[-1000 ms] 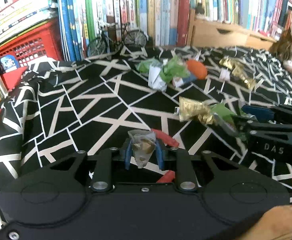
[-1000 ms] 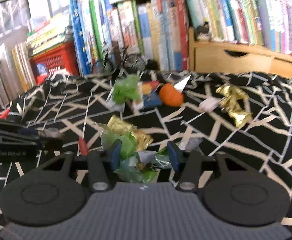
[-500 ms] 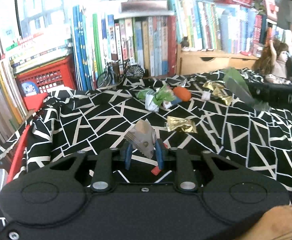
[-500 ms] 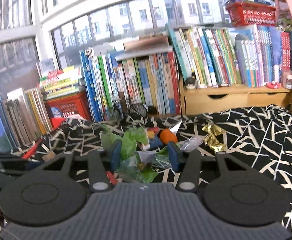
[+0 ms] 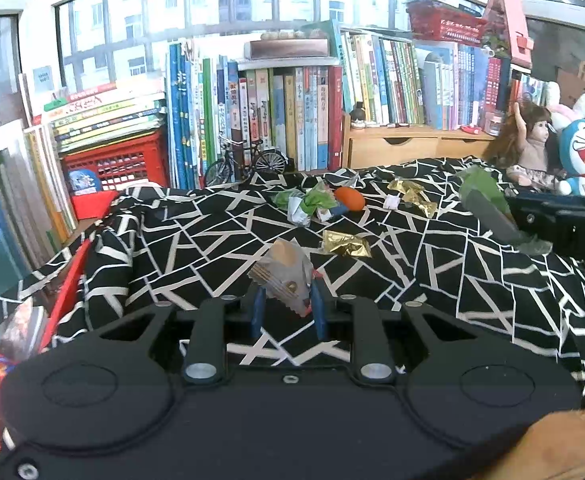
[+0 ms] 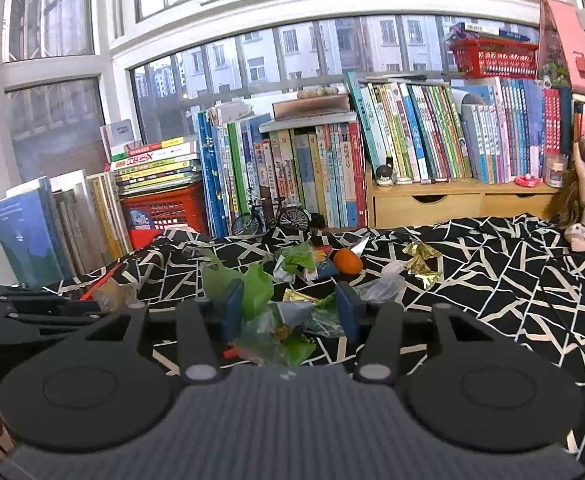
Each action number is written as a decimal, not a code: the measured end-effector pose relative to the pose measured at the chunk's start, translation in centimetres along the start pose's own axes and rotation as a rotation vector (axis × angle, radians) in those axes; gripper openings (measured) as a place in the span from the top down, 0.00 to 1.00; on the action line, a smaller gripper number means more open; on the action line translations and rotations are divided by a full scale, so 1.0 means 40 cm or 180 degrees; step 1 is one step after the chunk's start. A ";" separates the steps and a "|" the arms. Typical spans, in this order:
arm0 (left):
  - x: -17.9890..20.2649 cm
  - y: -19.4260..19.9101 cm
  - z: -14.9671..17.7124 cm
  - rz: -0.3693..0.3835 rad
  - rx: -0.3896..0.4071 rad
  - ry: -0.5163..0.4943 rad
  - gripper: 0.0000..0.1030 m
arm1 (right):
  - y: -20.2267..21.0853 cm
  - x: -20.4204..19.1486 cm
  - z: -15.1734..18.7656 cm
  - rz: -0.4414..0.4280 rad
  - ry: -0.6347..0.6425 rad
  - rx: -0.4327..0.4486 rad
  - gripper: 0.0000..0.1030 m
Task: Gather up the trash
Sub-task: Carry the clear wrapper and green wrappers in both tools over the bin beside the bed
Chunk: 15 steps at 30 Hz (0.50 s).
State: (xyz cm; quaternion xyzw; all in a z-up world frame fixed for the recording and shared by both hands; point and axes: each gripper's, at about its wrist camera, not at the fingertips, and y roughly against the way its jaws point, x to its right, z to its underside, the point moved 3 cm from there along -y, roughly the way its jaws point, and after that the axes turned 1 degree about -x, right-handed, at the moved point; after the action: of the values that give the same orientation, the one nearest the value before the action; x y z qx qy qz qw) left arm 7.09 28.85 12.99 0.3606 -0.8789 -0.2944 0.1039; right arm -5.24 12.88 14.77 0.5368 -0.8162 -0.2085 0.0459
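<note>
- The left gripper [image 5: 286,312] is seen pinching a small grey-brown wrapper [image 5: 286,276] between its blue fingers [image 5: 257,312]; the jaws are drawn nearly together on it.
- The right gripper [image 6: 290,312] is clamped on a bundle of green and clear wrappers [image 6: 270,324], the jaws held about half apart by the bulk.
- Compared with a second ago, both grippers have been lifted: the patterned cloth [image 5: 172,248], then close beneath the fingertips, now lies well below and ahead of them, and the windows are brought into view.
- Both loads have been carried up intact, so two pickups are judged complete and only the drop-off is owed; no bin is visible in either view.
- More trash is left on the cloth ahead of the left gripper: a gold wrapper [image 5: 346,243] near, a green and white heap [image 5: 308,204] beyond it beside an orange ball [image 5: 349,198], and crumpled gold foil [image 5: 412,196] further right.
</note>
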 end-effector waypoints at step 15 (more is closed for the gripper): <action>-0.095 0.212 0.144 -0.0097 0.0112 0.0111 0.78 | 0.172 -0.131 0.085 0.0017 0.0014 0.0080 0.48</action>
State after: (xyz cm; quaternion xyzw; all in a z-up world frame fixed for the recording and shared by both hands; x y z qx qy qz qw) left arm 2.71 38.84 13.49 0.3808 -0.8764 -0.2742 0.1084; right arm -9.97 20.91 15.14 0.5356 -0.8201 -0.1970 0.0415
